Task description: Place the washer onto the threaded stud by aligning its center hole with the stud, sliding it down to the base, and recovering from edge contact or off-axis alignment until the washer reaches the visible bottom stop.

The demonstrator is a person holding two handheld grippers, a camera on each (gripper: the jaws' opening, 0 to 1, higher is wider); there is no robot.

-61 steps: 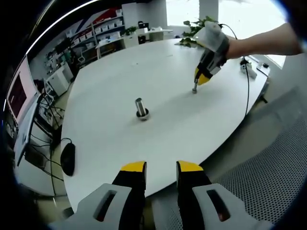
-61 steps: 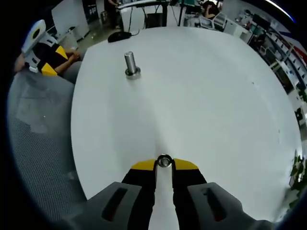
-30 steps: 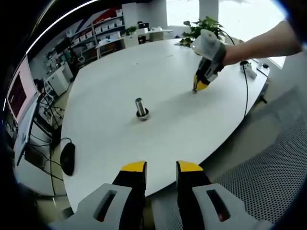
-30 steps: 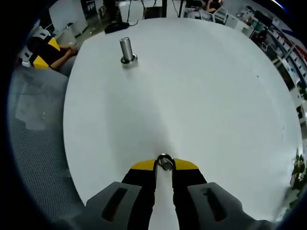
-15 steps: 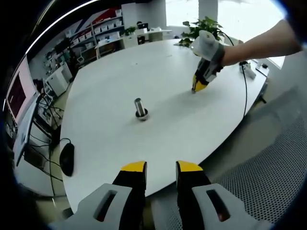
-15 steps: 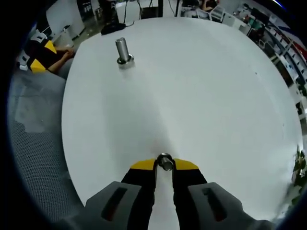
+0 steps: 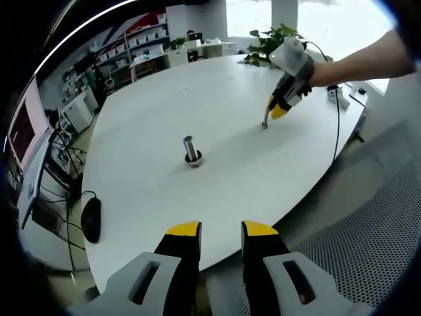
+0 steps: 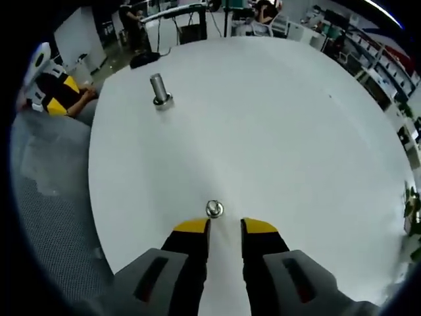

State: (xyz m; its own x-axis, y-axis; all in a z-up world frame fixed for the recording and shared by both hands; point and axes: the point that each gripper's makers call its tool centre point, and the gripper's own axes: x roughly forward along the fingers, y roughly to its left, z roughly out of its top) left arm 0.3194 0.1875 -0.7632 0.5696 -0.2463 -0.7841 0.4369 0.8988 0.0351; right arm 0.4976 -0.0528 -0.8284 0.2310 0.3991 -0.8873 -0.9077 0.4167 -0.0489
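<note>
White office table (image 8: 276,131) carries the washer (image 8: 214,209), small, rigid, slippery metal lying just ahead of your open, empty right claw (image 8: 224,227), well apart from the threaded stud (image 8: 159,89); pinch its rim edges.

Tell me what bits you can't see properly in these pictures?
- Stud threads: too small and far, right gripper view.
- Washer hole: too small to make out; whether it lies flat is unclear.
- Right tool jaw tips, left gripper view: tiny, gap unreadable.
- Black mouse: warped at the fisheye edge.
</note>
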